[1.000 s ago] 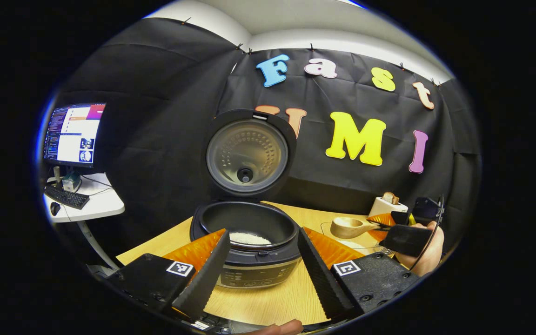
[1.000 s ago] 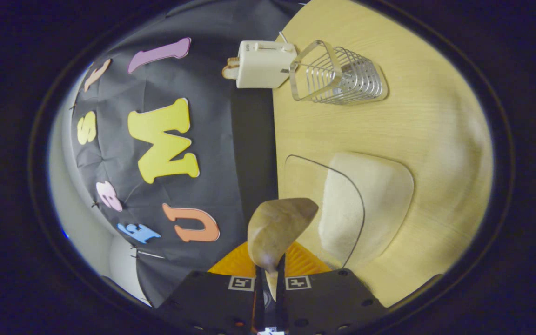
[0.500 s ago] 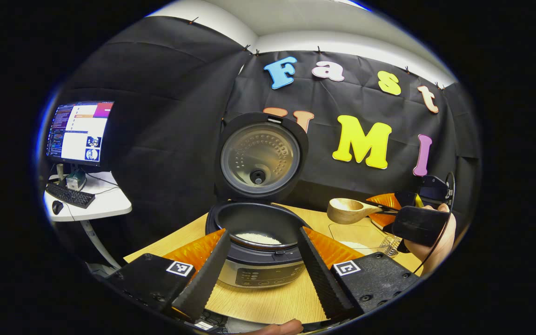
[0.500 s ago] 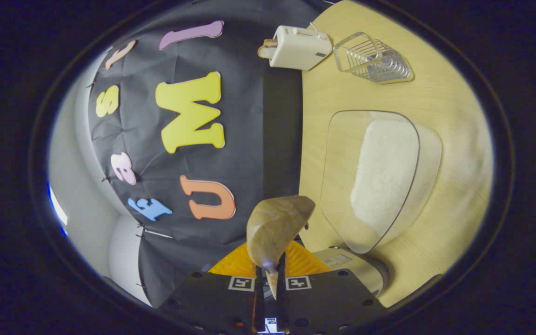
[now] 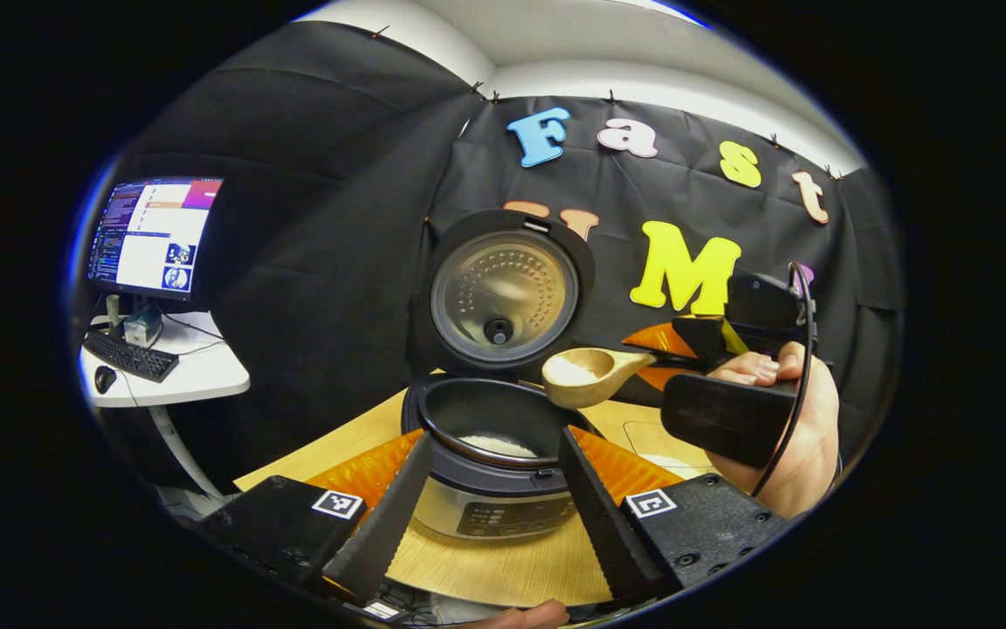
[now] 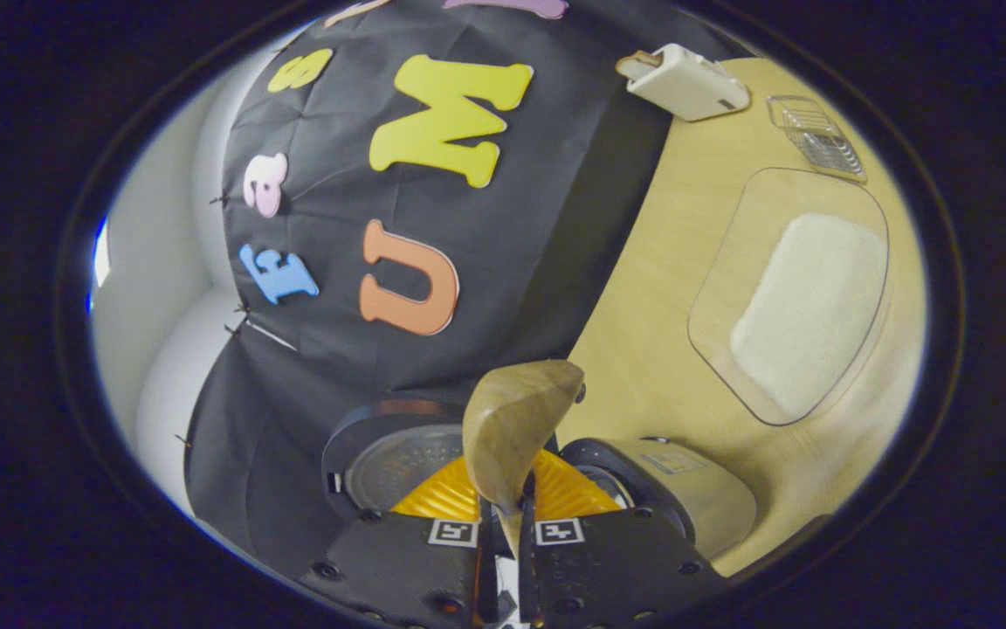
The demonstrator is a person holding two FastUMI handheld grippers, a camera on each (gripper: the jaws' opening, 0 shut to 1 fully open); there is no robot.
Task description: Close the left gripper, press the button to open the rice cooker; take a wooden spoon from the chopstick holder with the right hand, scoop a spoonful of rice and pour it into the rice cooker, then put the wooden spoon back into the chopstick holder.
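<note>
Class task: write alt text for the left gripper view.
A wooden spoon holding rice, gripped by the right claw, hangs above the open rice cooker. The left claw stands open in front on the table.

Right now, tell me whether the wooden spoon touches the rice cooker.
Apart. The left gripper view shows the wooden spoon raised over the rice cooker, open space beneath its bowl.

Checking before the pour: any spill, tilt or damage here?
Nothing stands out. The round wooden spoon, clamped in the right tongs, rides level with its white rice inside, beside the raised lid of the open black rice cooker. No grains show on the pale wooden table.
</note>
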